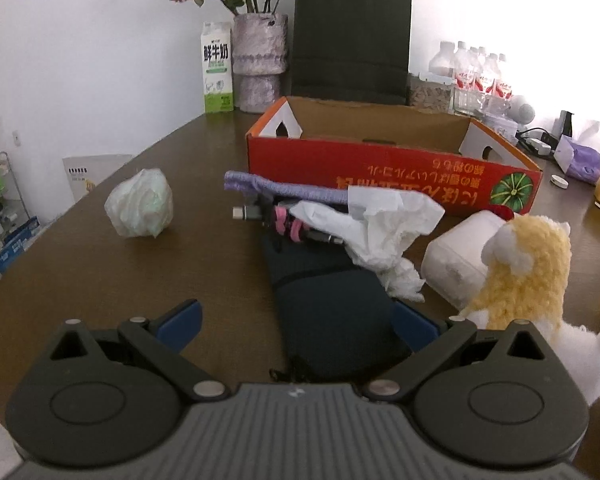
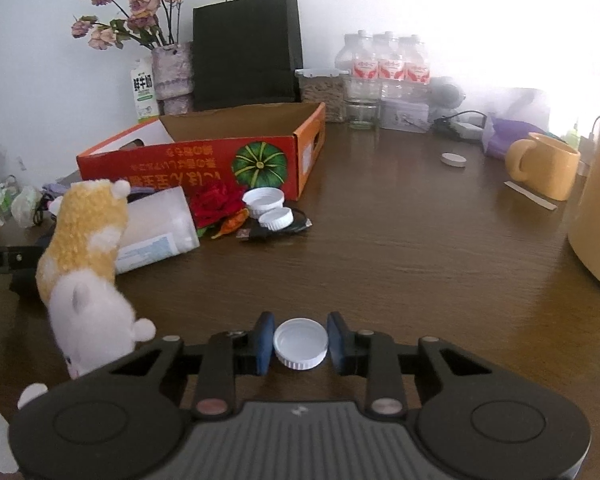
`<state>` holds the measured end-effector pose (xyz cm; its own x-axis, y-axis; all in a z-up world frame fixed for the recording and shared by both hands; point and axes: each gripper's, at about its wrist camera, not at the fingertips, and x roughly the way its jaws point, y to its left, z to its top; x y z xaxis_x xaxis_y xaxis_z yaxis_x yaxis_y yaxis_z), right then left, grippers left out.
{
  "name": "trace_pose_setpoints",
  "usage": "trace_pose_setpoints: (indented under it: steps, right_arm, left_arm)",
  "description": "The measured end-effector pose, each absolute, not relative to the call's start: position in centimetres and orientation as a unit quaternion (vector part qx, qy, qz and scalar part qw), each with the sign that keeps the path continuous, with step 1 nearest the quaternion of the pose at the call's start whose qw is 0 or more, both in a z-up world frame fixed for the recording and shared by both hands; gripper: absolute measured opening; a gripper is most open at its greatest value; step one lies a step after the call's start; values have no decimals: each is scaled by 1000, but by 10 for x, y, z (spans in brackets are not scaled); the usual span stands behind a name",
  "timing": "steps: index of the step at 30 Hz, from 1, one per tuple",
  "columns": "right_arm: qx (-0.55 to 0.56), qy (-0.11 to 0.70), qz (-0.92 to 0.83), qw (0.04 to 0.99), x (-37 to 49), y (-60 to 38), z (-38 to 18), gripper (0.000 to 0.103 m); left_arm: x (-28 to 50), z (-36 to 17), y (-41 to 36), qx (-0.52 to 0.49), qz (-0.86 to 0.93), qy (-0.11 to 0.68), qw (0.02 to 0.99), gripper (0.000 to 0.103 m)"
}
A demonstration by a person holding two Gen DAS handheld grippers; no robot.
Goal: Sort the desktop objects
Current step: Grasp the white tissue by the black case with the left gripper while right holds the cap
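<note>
My left gripper (image 1: 296, 322) is open, its blue pads either side of a dark pouch (image 1: 332, 312) that lies on the brown table. Beyond the pouch lie a crumpled white tissue (image 1: 384, 228), a pink-tied cable bundle (image 1: 276, 220) and a purple knitted strip (image 1: 276, 186). A red cardboard box (image 1: 380, 176) stands open behind them. My right gripper (image 2: 300, 344) is shut on a white bottle cap (image 2: 300, 343) just above the table. A yellow and white plush toy (image 2: 84, 264) stands to its left, and also shows in the left wrist view (image 1: 520, 272).
A tipped white jar (image 2: 156, 224), a red fabric flower (image 2: 216, 204), two white lids (image 2: 268, 204) and a black cable lie by the box (image 2: 204, 164). A crumpled bag (image 1: 140, 208) lies left. A yellow mug (image 2: 544, 164), another cap (image 2: 453, 159), bottles, vase, milk carton and black bag (image 2: 246, 50) stand behind.
</note>
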<state>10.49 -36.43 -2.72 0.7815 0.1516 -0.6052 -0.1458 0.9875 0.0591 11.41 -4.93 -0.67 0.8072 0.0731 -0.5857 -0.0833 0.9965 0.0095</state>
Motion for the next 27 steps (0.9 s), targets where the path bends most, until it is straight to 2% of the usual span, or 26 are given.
trace_pose_setpoints:
  steps: [7,10,15,21,27]
  right_arm:
    - [2,304,89,948,121,-359,-12,27]
    - [0,298,95,950,131,-355,-4,27]
    - [-1,291,103,951,146,-348,8,27]
    - [0,294,114,949,162,-339,13,27]
    - [-1,300,123,946,170,-330,14,27]
  left_arm:
    - [127,11,-60,11,18,279,960,103]
    - [136,19,-68,26,2,268,963,99]
    - [153,23,-79,46,-20,267,963,85]
    - [177,13,-82,44,-50,300,952,74]
    - [185,6,-79,43,-62,314,947,57]
